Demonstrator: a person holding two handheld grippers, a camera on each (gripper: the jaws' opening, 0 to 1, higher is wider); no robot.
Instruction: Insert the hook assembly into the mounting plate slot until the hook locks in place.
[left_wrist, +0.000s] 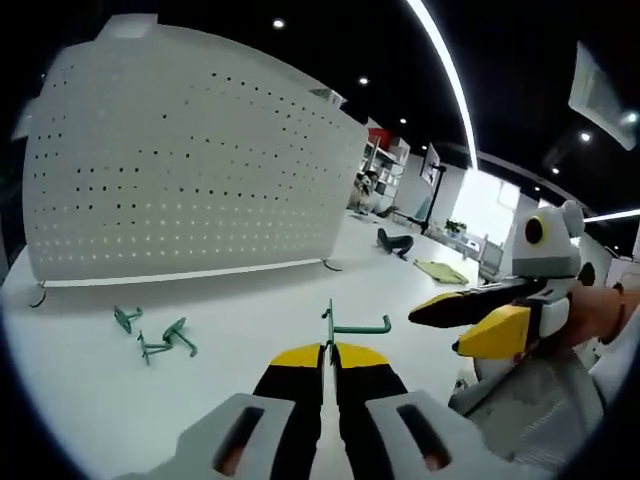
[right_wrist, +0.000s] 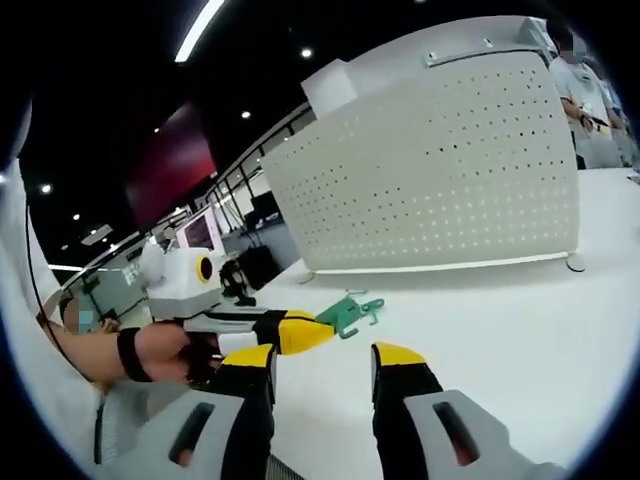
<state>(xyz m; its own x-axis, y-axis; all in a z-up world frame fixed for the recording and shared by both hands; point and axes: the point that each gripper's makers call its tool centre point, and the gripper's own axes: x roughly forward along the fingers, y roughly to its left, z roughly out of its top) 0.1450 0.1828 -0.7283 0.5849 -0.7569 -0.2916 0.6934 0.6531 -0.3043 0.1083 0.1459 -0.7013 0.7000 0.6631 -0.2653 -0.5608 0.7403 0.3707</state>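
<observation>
A white perforated mounting plate (left_wrist: 190, 170) stands upright on the white table; in the right gripper view the plate (right_wrist: 430, 170) rises ahead. My left gripper (left_wrist: 328, 355) is shut on a green hook assembly (left_wrist: 358, 327), whose wire sticks up and bends to the right. That same hook (right_wrist: 350, 314) pokes out of the left gripper (right_wrist: 305, 333) where it comes in from the left in the right gripper view. My right gripper (right_wrist: 322, 355) is open and holds nothing. It hovers beside the hook, and its yellow-tipped jaws (left_wrist: 465, 322) enter the left gripper view from the right.
Two or three spare green hooks (left_wrist: 160, 340) lie on the table (left_wrist: 250, 300) left of my left gripper, in front of the plate's foot. A dark object (left_wrist: 393, 242) and a green cloth (left_wrist: 440, 270) lie farther back. A person (right_wrist: 585, 90) stands behind the plate's right end.
</observation>
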